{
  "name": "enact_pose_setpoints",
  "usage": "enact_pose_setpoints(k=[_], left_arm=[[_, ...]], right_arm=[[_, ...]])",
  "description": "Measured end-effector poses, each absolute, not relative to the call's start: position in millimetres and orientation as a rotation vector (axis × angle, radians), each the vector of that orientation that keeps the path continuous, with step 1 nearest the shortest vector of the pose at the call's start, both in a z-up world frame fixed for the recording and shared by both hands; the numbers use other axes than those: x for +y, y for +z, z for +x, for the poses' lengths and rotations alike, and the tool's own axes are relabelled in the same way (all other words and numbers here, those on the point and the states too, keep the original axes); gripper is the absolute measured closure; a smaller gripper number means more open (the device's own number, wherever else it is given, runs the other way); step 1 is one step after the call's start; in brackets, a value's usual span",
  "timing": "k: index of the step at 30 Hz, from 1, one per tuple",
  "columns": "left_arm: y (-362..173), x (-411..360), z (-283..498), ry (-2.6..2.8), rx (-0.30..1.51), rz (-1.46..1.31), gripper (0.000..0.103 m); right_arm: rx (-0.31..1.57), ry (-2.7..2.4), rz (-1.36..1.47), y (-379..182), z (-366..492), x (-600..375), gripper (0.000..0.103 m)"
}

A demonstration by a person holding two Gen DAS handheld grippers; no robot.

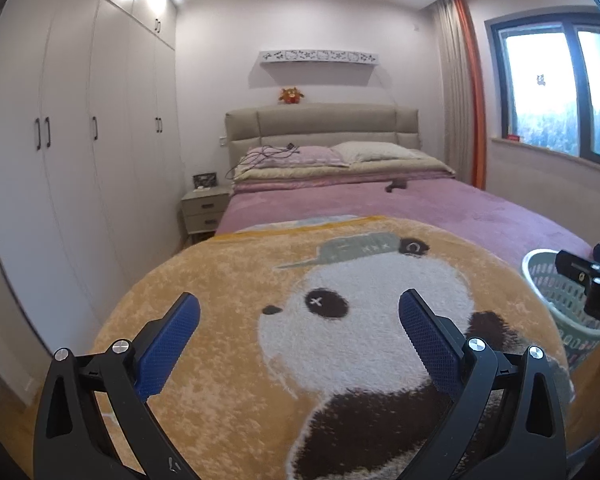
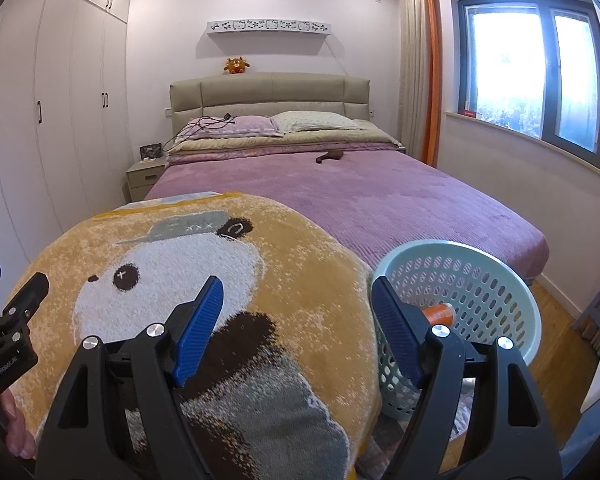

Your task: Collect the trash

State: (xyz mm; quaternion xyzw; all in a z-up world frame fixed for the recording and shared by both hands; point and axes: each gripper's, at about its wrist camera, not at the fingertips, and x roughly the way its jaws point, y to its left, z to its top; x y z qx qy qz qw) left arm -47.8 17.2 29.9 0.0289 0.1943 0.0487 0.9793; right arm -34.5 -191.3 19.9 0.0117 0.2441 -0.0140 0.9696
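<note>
Hovering over the panda blanket [image 1: 236, 280] at the foot of the bed [image 2: 380, 200], left tongs [image 1: 300, 344] gaping wide and gripping nothing. Reaching beside them, right tongs [image 2: 296, 328] spread apart, likewise gripping nothing. Lying inside the pale green basket [image 2: 500, 264] further right, orange trash item [image 2: 440, 313].

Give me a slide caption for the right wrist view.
Open right gripper hovers over panda blanket beside mint basket holding an orange item.
</note>
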Motion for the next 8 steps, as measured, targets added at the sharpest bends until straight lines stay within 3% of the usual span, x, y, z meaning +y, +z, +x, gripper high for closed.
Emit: enact_pose_setpoints(k=[8], left_arm=[[31,48,-24,0.115,0.497,-0.006,0.007]], right_arm=[[0.564,0.038,0.040,21,2,-156,0.030]])
